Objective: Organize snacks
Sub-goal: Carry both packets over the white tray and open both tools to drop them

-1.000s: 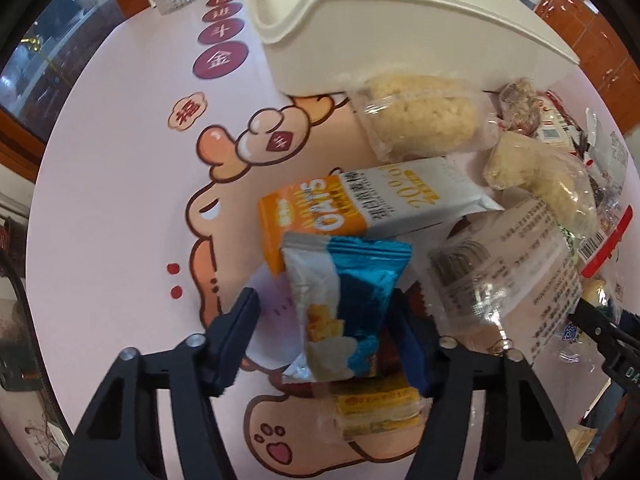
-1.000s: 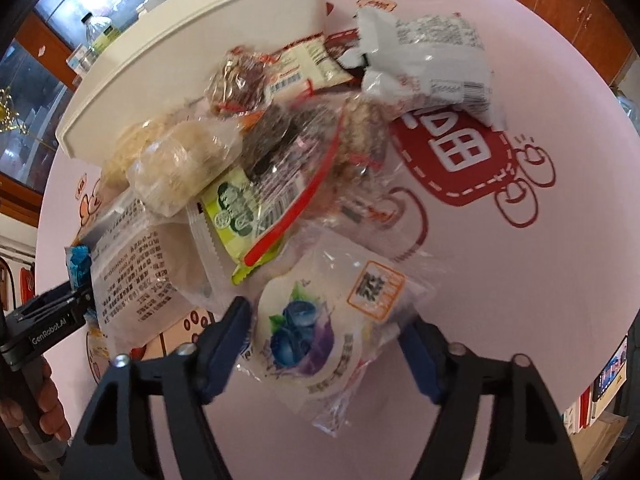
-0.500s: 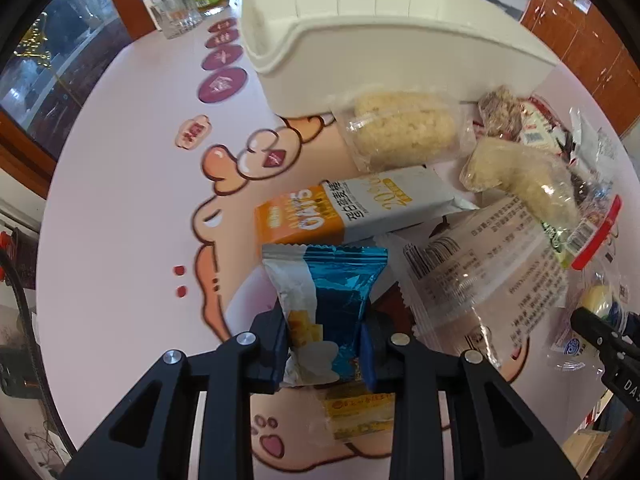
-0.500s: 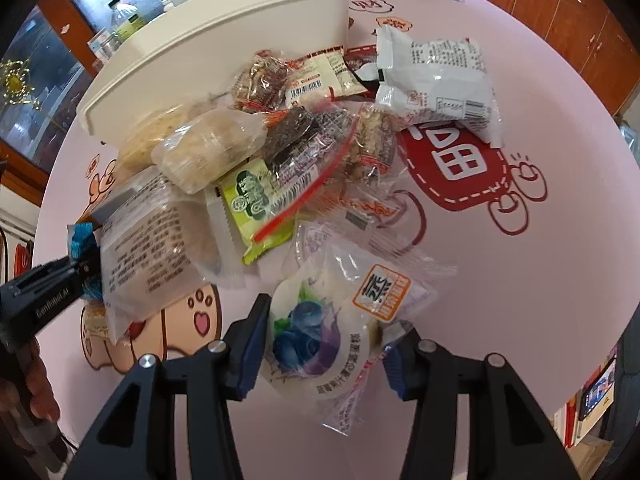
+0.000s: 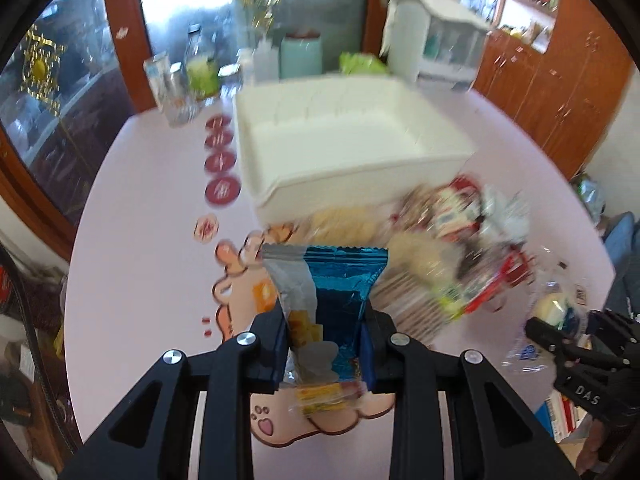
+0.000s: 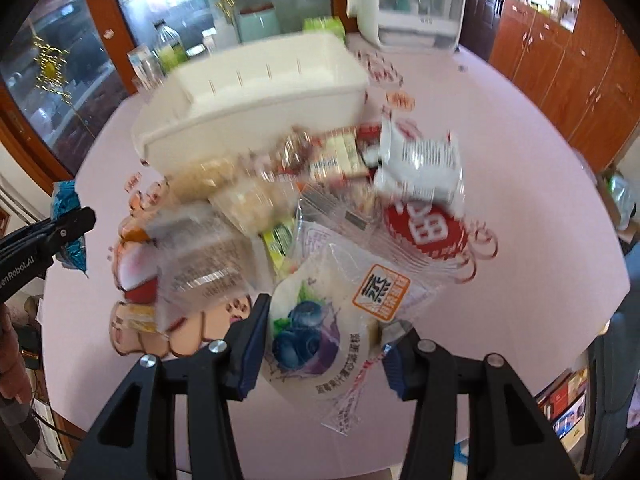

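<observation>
- Left gripper (image 5: pixel 325 354): jaws clenched on a blue foil snack packet with a silver side panel (image 5: pixel 332 292), pinched at its lower half; the packet stands upright above the pink table (image 5: pixel 152 248), clear of the surface.
- Right gripper (image 6: pixel 320 354): jaws grasping a clear plastic pouch with a blueberry print and an orange label (image 6: pixel 320 320); pads press on both sides, and the pouch looks lifted off the table.
- Empty white rectangular plastic bin (image 5: pixel 340 144) sits at 12 o'clock from the left gripper, on the far side of the snack pile. Nothing visible inside it.
- Pile of mixed wrapped snacks (image 6: pixel 280 200) lies against the near wall of the bin: pale rice-cake packs, a white crinkled bag with black print (image 6: pixel 420 168) at 1 o'clock from the right gripper, a large clear printed pack at 10 o'clock. Heavily blurred; individual items are hard to separate.
- Progress, as judged: early. Two items in hand, none binned, most of the pile untouched. The likely next step is carrying both to the bin.
- Surface: round table, pink cloth with cartoon bear and red seal prints.
- Room: wooden cabinets (image 6: pixel 560 60) at 2 o'clock, glass-front display at 10 o'clock, bottles and a white covered box at the far table edge.
</observation>
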The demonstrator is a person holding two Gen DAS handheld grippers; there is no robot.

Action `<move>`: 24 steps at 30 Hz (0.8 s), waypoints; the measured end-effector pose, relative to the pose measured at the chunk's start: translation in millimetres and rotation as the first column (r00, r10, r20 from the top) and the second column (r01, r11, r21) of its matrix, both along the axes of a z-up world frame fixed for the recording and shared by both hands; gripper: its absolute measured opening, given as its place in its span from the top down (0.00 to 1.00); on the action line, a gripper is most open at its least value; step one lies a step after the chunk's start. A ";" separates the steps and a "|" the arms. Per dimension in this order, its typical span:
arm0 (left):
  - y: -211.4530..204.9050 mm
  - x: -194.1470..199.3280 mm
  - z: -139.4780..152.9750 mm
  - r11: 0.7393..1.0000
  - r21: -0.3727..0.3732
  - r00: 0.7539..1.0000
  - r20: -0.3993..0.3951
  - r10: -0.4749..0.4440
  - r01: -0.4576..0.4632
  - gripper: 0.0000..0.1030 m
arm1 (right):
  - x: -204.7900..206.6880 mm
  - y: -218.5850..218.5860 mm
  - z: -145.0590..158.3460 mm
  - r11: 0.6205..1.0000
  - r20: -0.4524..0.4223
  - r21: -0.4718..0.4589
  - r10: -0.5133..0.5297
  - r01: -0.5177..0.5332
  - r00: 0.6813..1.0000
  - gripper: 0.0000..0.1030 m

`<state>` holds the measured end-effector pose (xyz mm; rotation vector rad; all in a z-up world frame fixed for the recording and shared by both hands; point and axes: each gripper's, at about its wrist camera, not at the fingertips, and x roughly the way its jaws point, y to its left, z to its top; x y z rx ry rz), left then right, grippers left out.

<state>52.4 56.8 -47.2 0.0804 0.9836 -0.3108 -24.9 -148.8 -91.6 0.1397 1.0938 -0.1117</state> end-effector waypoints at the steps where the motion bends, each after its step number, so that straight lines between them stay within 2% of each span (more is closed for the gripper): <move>1: 1.7 0.6 8.5 1.000 -0.009 1.000 0.012 -0.006 0.006 0.74 | 1.1 1.3 7.6 1.000 0.016 0.001 0.004 -0.004 1.000 0.51; 6: -4.5 0.0 57.3 0.998 -0.057 0.996 0.087 -0.033 0.038 0.74 | 5.5 4.1 61.2 1.000 0.126 -0.002 0.030 -0.030 0.992 0.51; 12: -17.6 15.0 107.0 0.996 -0.074 0.987 0.156 -0.033 0.045 0.74 | 20.4 -1.8 124.9 0.999 0.268 -0.019 0.053 -0.049 0.962 0.51; 18: -34.9 44.6 148.1 0.999 -0.048 0.973 0.232 -0.010 0.021 0.74 | 57.7 -15.8 163.5 0.999 0.357 -0.003 0.047 -0.049 0.933 0.51; 24: -47.0 86.4 169.5 0.999 -0.028 0.963 0.265 0.051 -0.045 0.74 | 110.6 -23.9 188.5 0.998 0.417 0.004 0.061 -0.069 0.907 0.51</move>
